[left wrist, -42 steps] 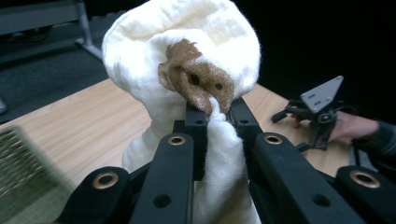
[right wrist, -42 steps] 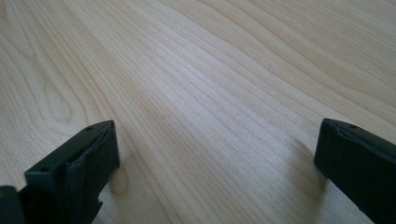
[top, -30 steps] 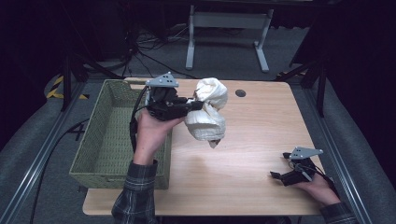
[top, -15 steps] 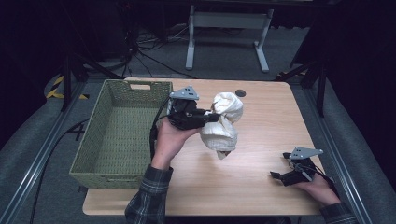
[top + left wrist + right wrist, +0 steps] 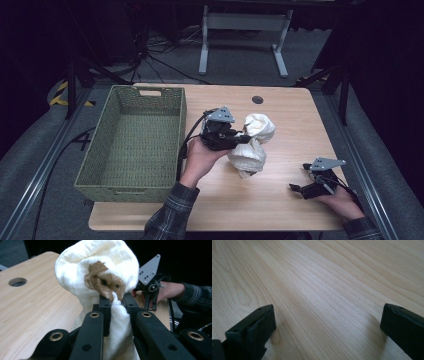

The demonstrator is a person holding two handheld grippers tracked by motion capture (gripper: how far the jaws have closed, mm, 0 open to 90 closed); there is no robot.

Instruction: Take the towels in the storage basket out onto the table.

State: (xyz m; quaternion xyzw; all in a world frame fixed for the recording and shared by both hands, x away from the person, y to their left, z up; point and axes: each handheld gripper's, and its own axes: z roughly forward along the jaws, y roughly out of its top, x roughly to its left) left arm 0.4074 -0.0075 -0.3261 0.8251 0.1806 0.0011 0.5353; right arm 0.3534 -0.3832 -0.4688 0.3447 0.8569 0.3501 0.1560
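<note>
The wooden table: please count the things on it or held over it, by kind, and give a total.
Cloths: 1, the white cloth with a brown stain, clamped in the left gripper.
Baskets: 1, the green woven basket.
Grippers: 2, with the right gripper open.
Total: 4

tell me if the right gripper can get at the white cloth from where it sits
Probably yes. The right gripper rests open on the table, and only bare wood lies between it and the white cloth. The left gripper is shut on the cloth's middle, but its lower end looks free.

One white cloth (image 5: 252,142), one woven basket (image 5: 112,175), two grippers, one table (image 5: 295,107).
</note>
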